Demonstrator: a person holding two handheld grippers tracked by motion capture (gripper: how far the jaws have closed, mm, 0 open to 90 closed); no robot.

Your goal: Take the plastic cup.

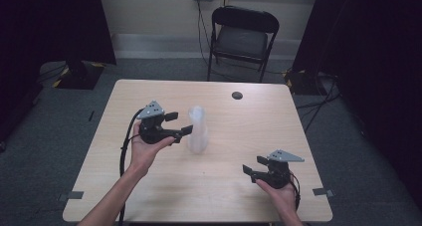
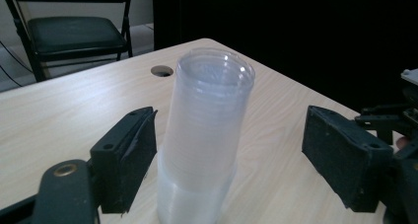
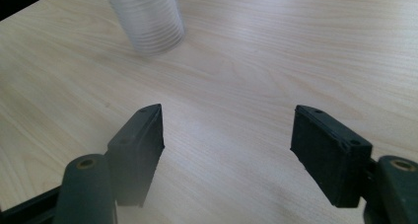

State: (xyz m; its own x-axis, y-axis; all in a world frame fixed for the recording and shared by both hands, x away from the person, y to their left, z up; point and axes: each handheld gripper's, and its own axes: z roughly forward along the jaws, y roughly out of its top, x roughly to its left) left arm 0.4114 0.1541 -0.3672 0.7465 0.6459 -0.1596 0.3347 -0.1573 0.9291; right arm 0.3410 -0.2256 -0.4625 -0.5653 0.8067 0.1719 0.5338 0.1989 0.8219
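Left gripper [image 1: 175, 123] bracketing the cup stack [image 1: 197, 130] — right gripper [image 1: 255, 166] waiting.

Its fingers [image 2: 125, 157] stand spread either side of the stack mid-bench [image 1: 239, 126], apparently lined up to grasp; the right gripper's fingers [image 3: 138, 152] gape over bare wood, well apart — likely in reserve.

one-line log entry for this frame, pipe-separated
scene: stack of clear cups upright on table | left tool: open, jaws flanking stack, no contact | right tool: open, empty, away from stack
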